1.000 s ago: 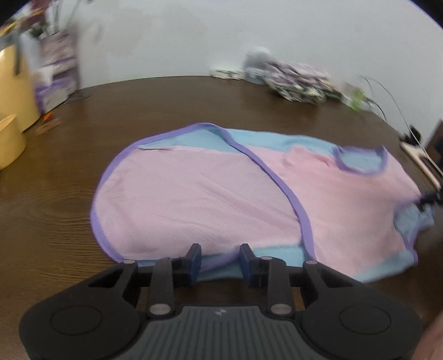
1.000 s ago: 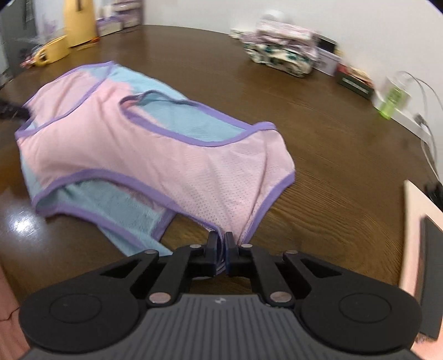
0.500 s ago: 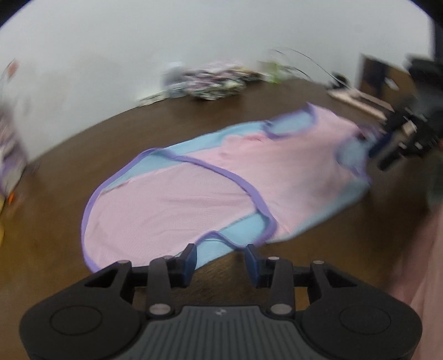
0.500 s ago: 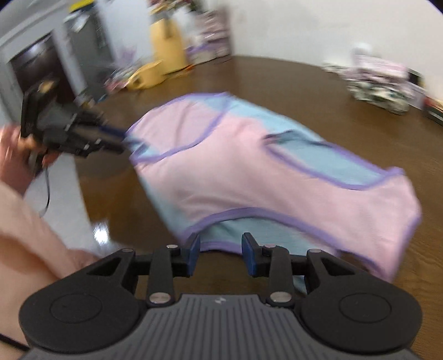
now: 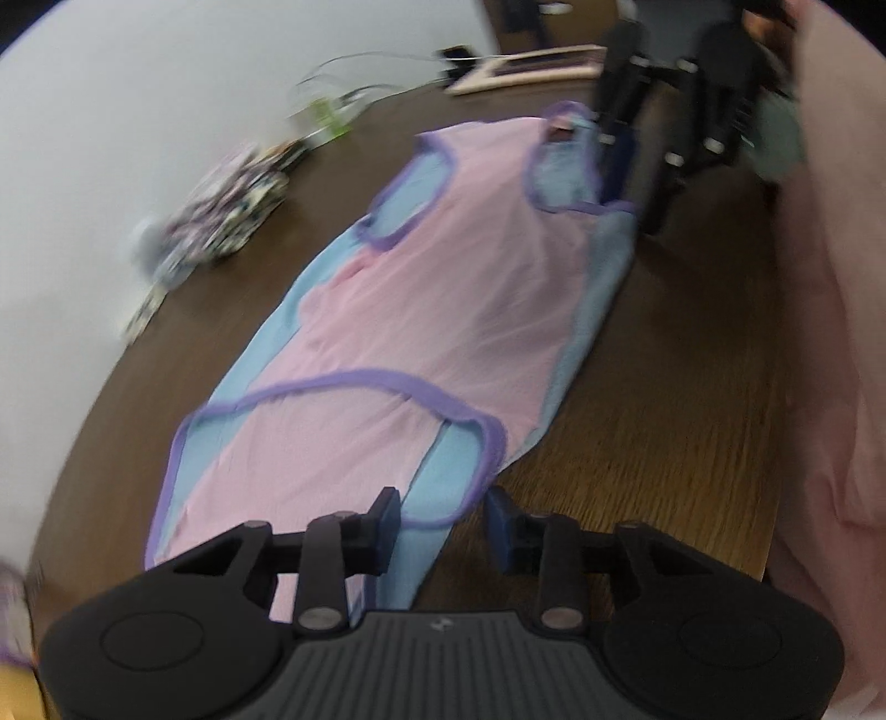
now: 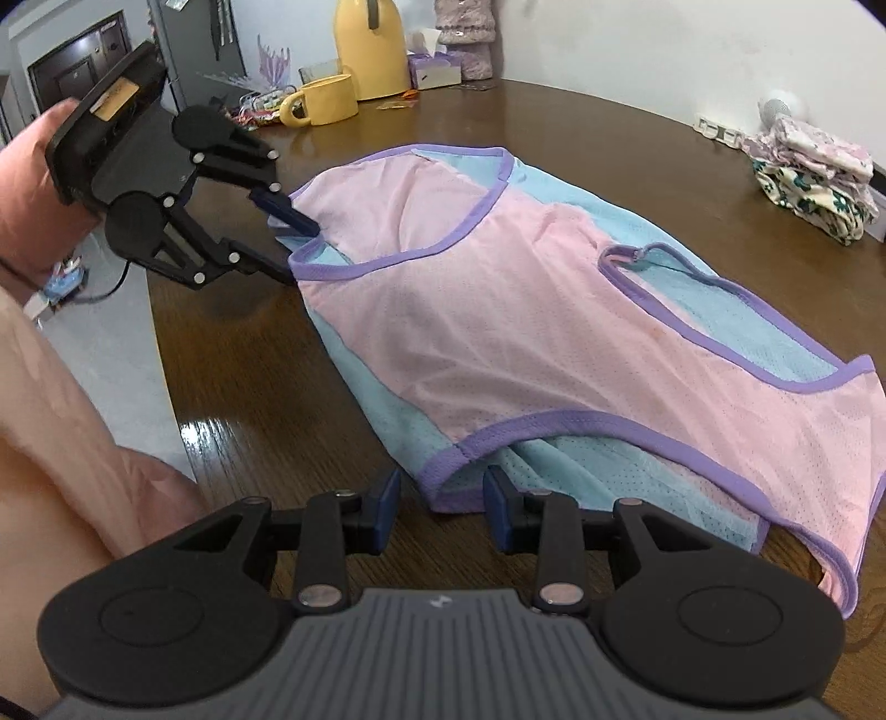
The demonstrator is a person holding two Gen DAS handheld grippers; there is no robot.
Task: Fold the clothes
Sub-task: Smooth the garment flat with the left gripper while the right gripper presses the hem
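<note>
A dark wooden table [image 5: 670, 421] is running up to a white wall, with a folded pile of patterned cloth [image 5: 232, 205] lying near its far edge and the pink and blue garment [image 5: 443, 310] lying flat along it; the left gripper [image 5: 440, 512] is closing its jaws astride the purple-trimmed corner, pads not yet pressing. From the right side, a yellow mug [image 6: 324, 99] and yellow jug [image 6: 374, 47] are standing at the table's far end, while the right gripper [image 6: 440, 498] is hovering unclenched at the garment's near hem.
</note>
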